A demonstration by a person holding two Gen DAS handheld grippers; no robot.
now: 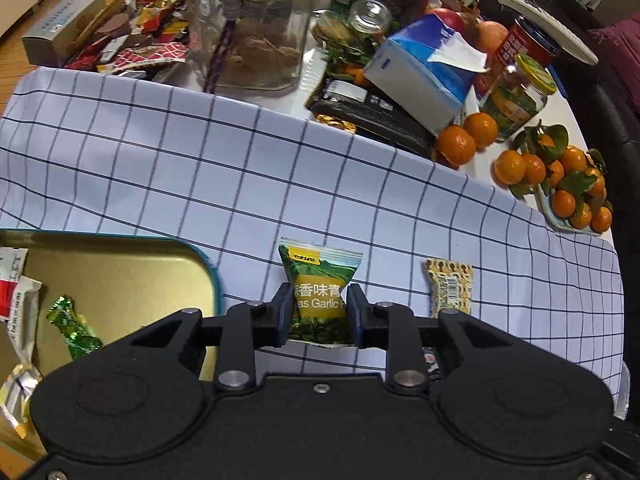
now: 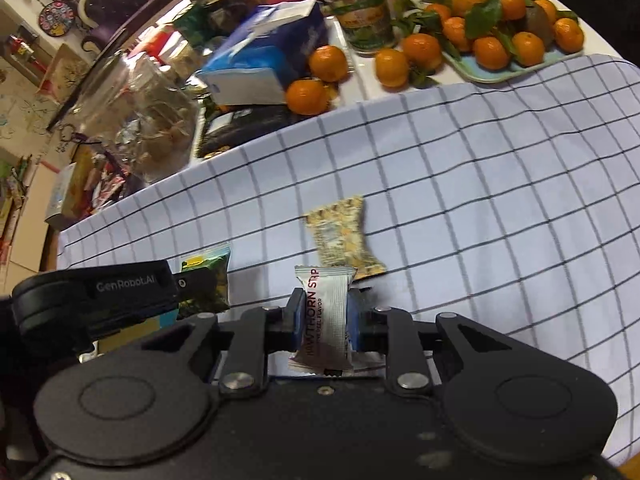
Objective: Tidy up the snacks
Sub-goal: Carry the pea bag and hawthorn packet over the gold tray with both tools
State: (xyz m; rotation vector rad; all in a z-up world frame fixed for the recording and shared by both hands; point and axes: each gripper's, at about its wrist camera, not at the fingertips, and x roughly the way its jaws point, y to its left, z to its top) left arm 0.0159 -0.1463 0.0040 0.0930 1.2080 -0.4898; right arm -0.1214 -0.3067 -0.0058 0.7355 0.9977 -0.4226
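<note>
1. Snacks are held in both grippers: the left gripper [image 1: 319, 312] is clamped across the waist of a green garlic-pea packet [image 1: 320, 292], whose long axis stands upright between the pads and runs away from the camera.
2. At the right gripper [image 2: 322, 316], a white hawthorn strip [image 2: 325, 320] is pinched in narrow jaws, long axis likewise upright.
3. Just left of the pea packet, the teal-rimmed tin [image 1: 208, 264] is seen, open, with a green candy [image 1: 72, 328] and other wrappers inside; the left hand is judged the nearer to it.
4. Just beyond and to the right, a tan patterned packet [image 1: 449, 290] is left lying on the checked cloth [image 1: 240, 168], ungripped.
5. Farther off, mandarins [image 1: 560, 176] and a tissue box [image 1: 420, 76] are passed over.
</note>
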